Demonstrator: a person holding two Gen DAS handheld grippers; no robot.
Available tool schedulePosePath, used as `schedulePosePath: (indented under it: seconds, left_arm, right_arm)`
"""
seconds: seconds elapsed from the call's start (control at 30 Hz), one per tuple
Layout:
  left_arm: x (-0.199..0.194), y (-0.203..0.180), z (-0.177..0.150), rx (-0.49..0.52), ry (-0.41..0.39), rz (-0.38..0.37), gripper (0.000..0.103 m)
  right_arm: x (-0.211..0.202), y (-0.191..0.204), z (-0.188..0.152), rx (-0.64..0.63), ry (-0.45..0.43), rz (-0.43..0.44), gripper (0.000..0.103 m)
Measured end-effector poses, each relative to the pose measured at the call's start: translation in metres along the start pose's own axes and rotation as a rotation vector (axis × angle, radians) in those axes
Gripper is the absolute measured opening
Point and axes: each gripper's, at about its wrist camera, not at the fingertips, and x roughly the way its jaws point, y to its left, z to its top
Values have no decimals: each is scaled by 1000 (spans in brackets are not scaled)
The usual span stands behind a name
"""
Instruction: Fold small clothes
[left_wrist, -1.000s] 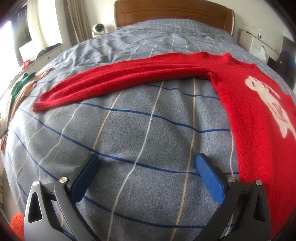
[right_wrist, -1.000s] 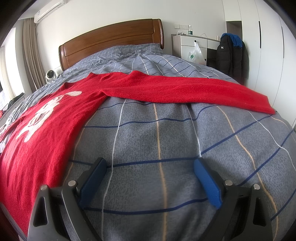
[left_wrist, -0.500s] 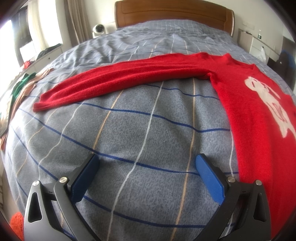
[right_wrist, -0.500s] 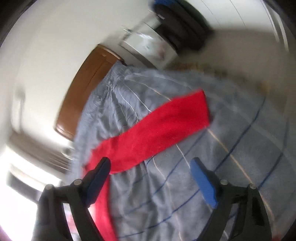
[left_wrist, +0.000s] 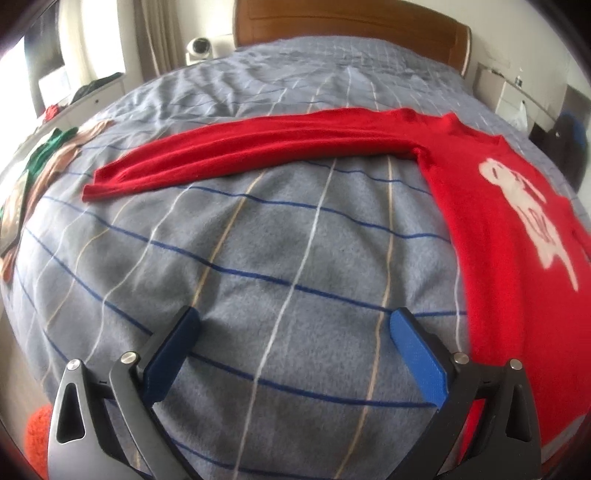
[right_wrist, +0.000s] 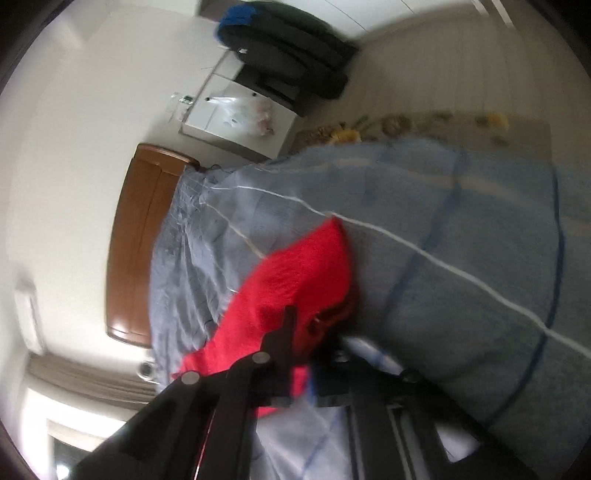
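- So the right hand-held gripper (right_wrist: 303, 350) has just clamped onto the red sweater's (left_wrist: 498, 236) right cuff (right_wrist: 303, 273), out on the bed (left_wrist: 280, 258)
- Left hand-held gripper (left_wrist: 291, 354) gapes empty near the hem
- Carry that sleeve across the chest, low and slow, so nothing bunches

The left tongs (left_wrist: 293, 328) have dark grey, triangular-cutout arms with silver round screws and flat blue pads. The right tongs (right_wrist: 308, 363) show black arms with similar silver screws.
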Motion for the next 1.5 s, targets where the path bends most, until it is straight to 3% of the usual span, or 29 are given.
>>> schedulePosePath:
  seconds: [0.1,0.23,0.37,0.47,0.5,0.53,0.57,0.6,0.63,0.7,0.8,1.03,1.23,1.3,1.33,1.4,1.5]
  left_arm:
    - [4,-1,1,2,-11,9,103]
    - [8,-2,2,3,-18,11,103]
    - [9,-3,2,3,-25,18,103]
    - [10,-4,1,11,-32,26,103]
    - [9,-4,1,10,-33,25,103]
    - [9,-4,0,10,-33,23,103]
    - [9,-5,0,10,-33,23,103]
    - [9,-4,0,11,-32,21,103]
    - [9,-5,0,12,-32,20,103]
    - [9,-5,0,12,-32,21,103]
    - [9,-6,-1,12,-31,29,103]
    - [10,-10,-4,19,-44,54,103]
    - [9,-11,-7,19,-64,64,103]
    - [9,-11,-8,20,-72,67,103]
    - [9,-12,-8,20,-76,69,103]
    - [8,-12,-9,20,-80,72,103]
    - [8,-13,-10,20,-86,78,103]
  right_arm:
    - [-11,86,3,-247,-32,56,5]
    - [-8,206,-31,-497,31,205,5]
    - [24,307,-108,-669,173,337,5]
    - [61,349,-183,-792,274,356,6]
    - [77,352,-209,-812,331,363,8]
    - [99,354,-235,-813,430,372,20]
    - [122,351,-260,-784,559,376,56]
    - [138,343,-280,-741,670,377,73]
    - [144,334,-293,-705,728,381,79]
    - [141,319,-300,-692,738,398,79]
    - [124,289,-286,-722,682,356,79]
    - [71,193,-210,-885,378,57,80]
    - [33,124,-155,-910,176,-47,83]
    - [25,99,-137,-866,115,-93,86]
    - [25,87,-129,-817,113,-94,86]
    - [30,61,-115,-682,143,-18,87]
    - [25,53,-114,-643,104,49,87]
